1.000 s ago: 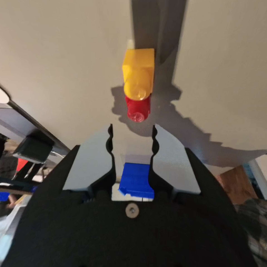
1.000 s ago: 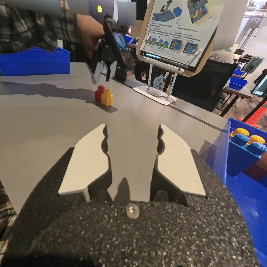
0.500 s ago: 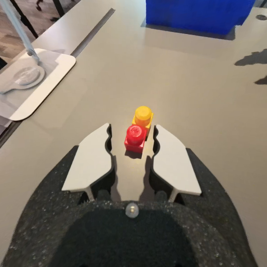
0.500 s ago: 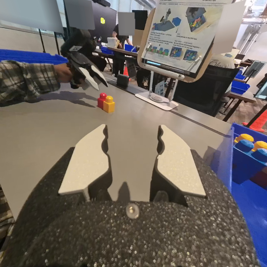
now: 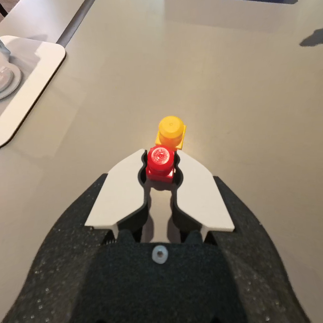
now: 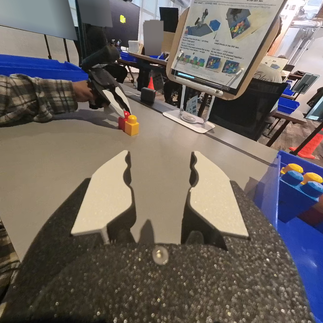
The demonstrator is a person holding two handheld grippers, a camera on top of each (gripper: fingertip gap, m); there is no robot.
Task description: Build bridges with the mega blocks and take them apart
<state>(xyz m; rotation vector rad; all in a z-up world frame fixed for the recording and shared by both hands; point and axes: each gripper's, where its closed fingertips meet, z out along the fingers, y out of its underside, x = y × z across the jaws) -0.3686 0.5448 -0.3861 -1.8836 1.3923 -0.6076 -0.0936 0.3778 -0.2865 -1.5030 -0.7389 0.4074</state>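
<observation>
Grey table (image 5: 227, 87): the left claw (image 5: 160, 162), previously open short of the red block (image 5: 160, 165), is now clamped on it; yellow block (image 5: 171, 132) just ahead. Separation is judged imminent. The right claw (image 6: 160, 162) is held apart, empty.

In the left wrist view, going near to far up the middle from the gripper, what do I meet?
Left gripper → red block, between its fingertips → yellow block, touching the red one → bare grey table.

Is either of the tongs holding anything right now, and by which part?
The left tongs are closed on the red block, gripping the sides of its stud. The right tongs are open and hold nothing.
</observation>
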